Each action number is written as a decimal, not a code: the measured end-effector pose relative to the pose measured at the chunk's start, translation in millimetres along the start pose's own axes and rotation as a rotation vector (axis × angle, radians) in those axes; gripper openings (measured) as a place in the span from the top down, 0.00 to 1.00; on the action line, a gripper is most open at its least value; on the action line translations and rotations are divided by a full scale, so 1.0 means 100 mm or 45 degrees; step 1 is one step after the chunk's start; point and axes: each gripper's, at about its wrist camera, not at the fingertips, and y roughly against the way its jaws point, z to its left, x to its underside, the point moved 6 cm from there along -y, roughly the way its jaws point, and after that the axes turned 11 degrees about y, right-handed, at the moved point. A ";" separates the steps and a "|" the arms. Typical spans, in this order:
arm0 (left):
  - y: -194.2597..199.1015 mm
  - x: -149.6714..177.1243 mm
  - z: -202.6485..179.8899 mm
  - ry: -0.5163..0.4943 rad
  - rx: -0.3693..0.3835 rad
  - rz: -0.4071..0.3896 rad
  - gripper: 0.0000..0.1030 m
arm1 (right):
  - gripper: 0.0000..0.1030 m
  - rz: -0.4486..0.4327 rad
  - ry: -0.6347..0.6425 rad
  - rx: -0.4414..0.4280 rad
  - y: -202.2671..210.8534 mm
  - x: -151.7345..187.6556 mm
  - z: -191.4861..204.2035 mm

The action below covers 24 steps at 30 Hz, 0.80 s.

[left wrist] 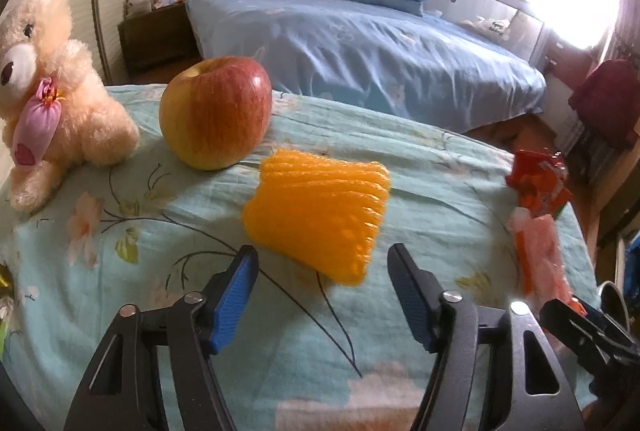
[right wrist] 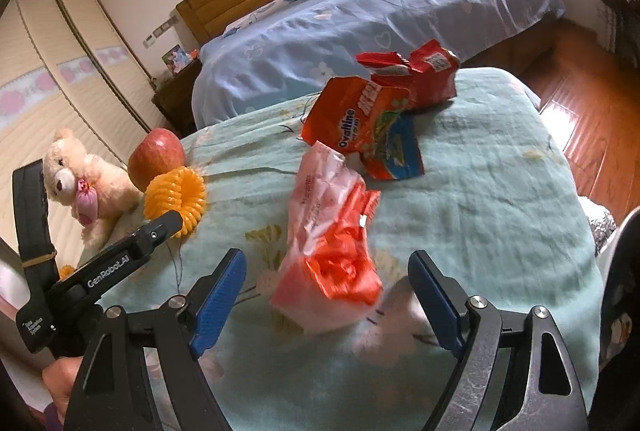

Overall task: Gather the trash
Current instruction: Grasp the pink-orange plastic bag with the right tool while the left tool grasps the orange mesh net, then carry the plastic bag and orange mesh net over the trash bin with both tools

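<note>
An orange foam fruit net [left wrist: 320, 211] lies on the pale green floral cover [left wrist: 120, 311]. My left gripper [left wrist: 320, 254] is open just in front of it; the net's near corner reaches between the blue pads [left wrist: 234, 295] without touching them. In the right wrist view a crumpled pink and red plastic wrapper [right wrist: 332, 251] lies between the open fingers of my right gripper [right wrist: 326, 257], clear of both pads. Beyond it lie an orange Ovaltine packet [right wrist: 356, 119] and a red packet [right wrist: 424, 71].
A red-yellow apple [left wrist: 216, 115] and a cream teddy bear [left wrist: 52, 91] sit at the far left of the cover. Behind stands a bed with blue sheets [left wrist: 360, 43] and a dark nightstand [left wrist: 156, 39]. Wooden floor [right wrist: 580, 103] lies past the cover's right edge.
</note>
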 end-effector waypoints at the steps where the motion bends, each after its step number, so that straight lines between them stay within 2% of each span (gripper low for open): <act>1: -0.03 0.00 0.01 0.005 0.006 0.013 0.56 | 0.19 0.008 0.003 0.000 -0.03 0.00 0.01; 2: -0.07 0.01 0.01 0.010 0.012 0.030 0.62 | 0.21 0.009 0.005 0.002 -0.04 0.00 0.01; 3: -0.10 0.01 0.01 0.013 0.020 0.046 0.73 | 0.24 0.009 0.013 0.013 -0.05 0.00 0.01; 4: -0.14 0.02 0.02 0.022 0.038 0.069 0.78 | 0.33 0.011 0.020 0.022 -0.06 0.00 0.02; 5: -0.15 0.01 0.02 0.026 0.045 0.072 0.80 | 0.44 0.015 0.025 0.026 -0.07 0.00 0.02; 8: -0.14 -0.01 0.03 0.020 0.057 0.057 0.85 | 0.56 0.025 0.027 0.032 -0.08 0.01 0.01; 13: -0.06 0.06 0.04 0.009 0.066 0.045 0.88 | 0.61 0.015 0.034 0.021 -0.04 0.04 0.02; 24: 0.30 0.35 -0.04 -0.017 0.132 0.051 0.89 | 0.61 -0.020 0.027 0.004 0.25 0.15 0.02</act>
